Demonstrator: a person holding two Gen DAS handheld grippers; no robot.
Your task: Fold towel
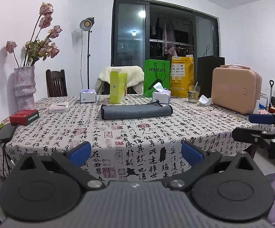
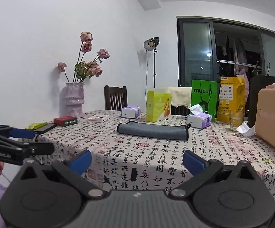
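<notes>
A grey towel (image 1: 136, 111) lies folded into a long flat band on the table's printed cloth (image 1: 137, 133), past the middle; it also shows in the right wrist view (image 2: 152, 130). My left gripper (image 1: 136, 152) is open and empty, held off the near table edge, well short of the towel. My right gripper (image 2: 136, 161) is open and empty too, at the near edge. Each gripper shows at the side of the other's view: the right gripper (image 1: 251, 127) and the left gripper (image 2: 35, 141).
Behind the towel stand two tissue boxes (image 1: 88, 96) (image 1: 161, 95), a yellow-green box (image 1: 118, 87), a green bag (image 1: 156, 76), a yellow bag (image 1: 182, 76) and a glass (image 1: 193, 93). A pink case (image 1: 236, 91) is at right. A vase (image 1: 24, 85), red box (image 1: 24, 116) and phone (image 1: 4, 133) sit at left.
</notes>
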